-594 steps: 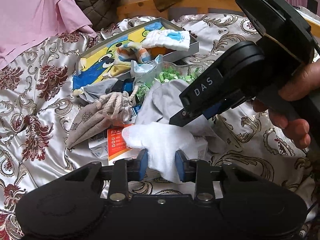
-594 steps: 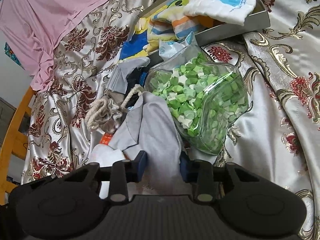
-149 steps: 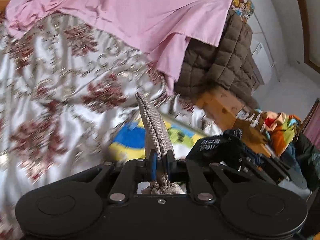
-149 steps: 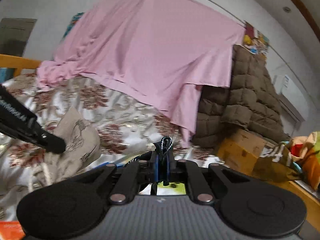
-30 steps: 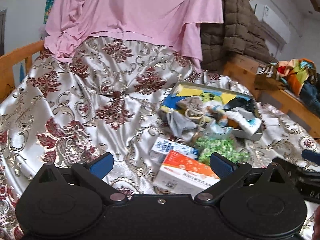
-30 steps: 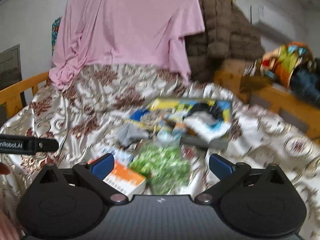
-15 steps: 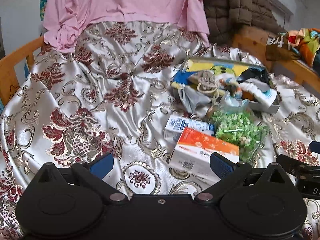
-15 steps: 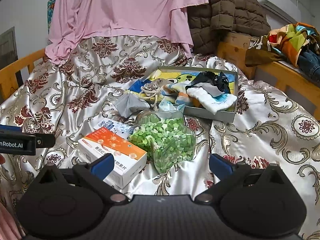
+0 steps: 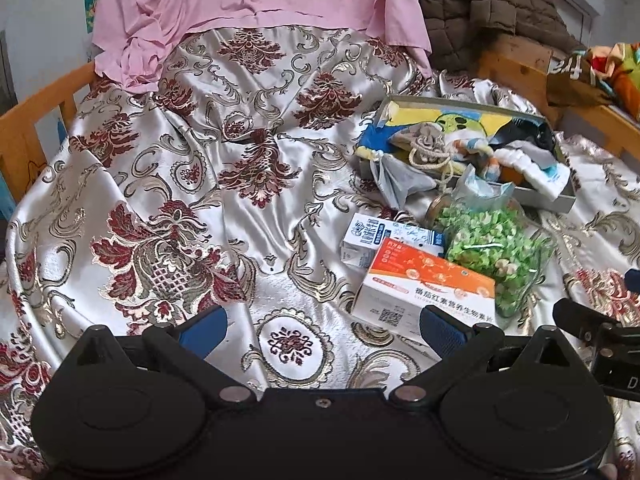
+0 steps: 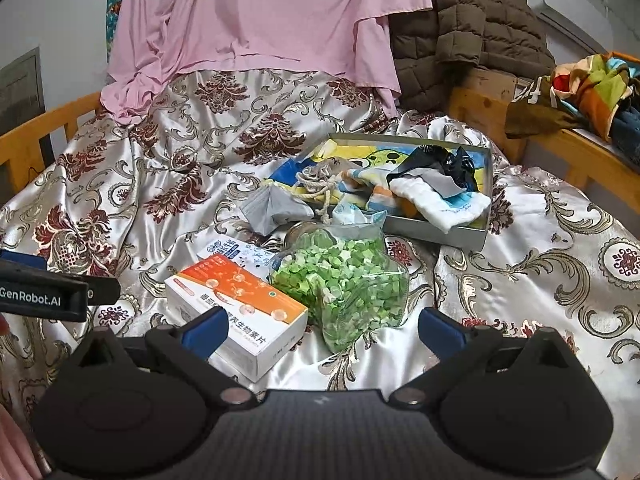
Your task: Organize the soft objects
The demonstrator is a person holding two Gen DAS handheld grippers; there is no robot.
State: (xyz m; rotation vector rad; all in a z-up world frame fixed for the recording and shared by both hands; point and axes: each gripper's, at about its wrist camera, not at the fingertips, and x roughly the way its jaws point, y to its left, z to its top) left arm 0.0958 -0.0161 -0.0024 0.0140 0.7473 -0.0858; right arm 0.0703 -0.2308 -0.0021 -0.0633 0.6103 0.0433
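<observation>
Left gripper (image 9: pixel 323 325): hovering level over the bedspread (image 9: pixel 192 184), jaws spread, empty.
Right gripper (image 10: pixel 323 326): hovering beside it, jaws spread, empty.
Soft things: lying in the tray (image 10: pixel 436 236), far right.

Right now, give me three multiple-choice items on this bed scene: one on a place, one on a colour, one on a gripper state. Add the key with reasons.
1. Where does the grey drawstring pouch lie?
A. In the shallow box
B. On the orange-topped carton
C. On the pink sheet

2. What colour are most pieces in the clear bag?
A. Red
B. Green
C. Blue

3. How do the left gripper and right gripper stand?
A. Both shut on cloth
B. One open, one shut
C. Both open, holding nothing

Key: A, the pouch rests inside the box's left end; B, the bag is full of green bits; C, each gripper's blue pads sit wide apart with nothing between.
</observation>
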